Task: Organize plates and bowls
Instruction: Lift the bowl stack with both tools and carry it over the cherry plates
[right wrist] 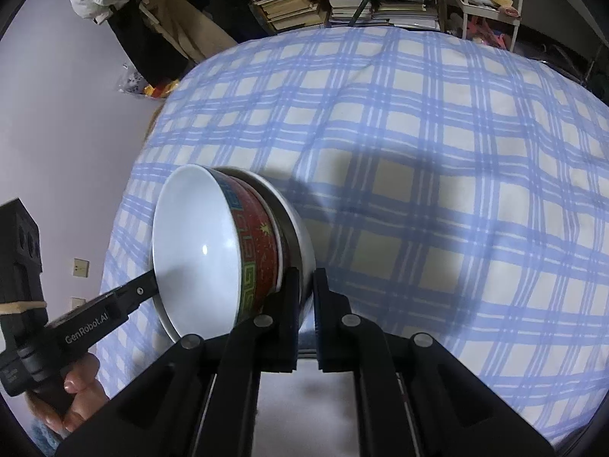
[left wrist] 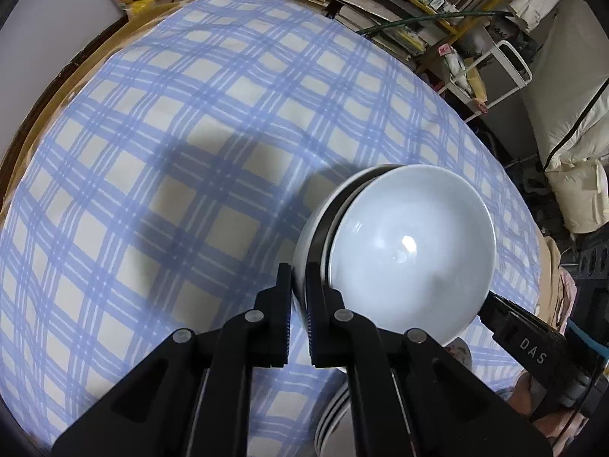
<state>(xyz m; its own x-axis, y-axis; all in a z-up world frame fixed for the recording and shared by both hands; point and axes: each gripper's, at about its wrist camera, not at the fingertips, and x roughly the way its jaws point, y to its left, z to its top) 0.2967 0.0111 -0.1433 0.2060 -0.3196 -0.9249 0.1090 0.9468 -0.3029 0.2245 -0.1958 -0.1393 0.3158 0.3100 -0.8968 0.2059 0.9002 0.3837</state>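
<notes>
A stack of nested bowls is held up over the checked tablecloth [left wrist: 171,152]. The inner bowl [left wrist: 411,251] is white inside and red patterned outside [right wrist: 255,251]; it sits in a white outer bowl [left wrist: 304,262] with a dark one between. My left gripper [left wrist: 299,278] is shut on the outer bowl's rim at one side. My right gripper [right wrist: 306,282] is shut on the outer bowl's rim [right wrist: 304,259] at the opposite side. Each gripper shows in the other's view: the right gripper [left wrist: 495,304] at the bowl's far edge, the left gripper [right wrist: 148,285] likewise.
A stack of white plates [left wrist: 335,415] lies below the bowls at the table's near edge. Shelves with books [right wrist: 342,0] and clutter stand behind the table. A white metal rack [left wrist: 506,72] stands at the far right. A wall [right wrist: 57,133] is left.
</notes>
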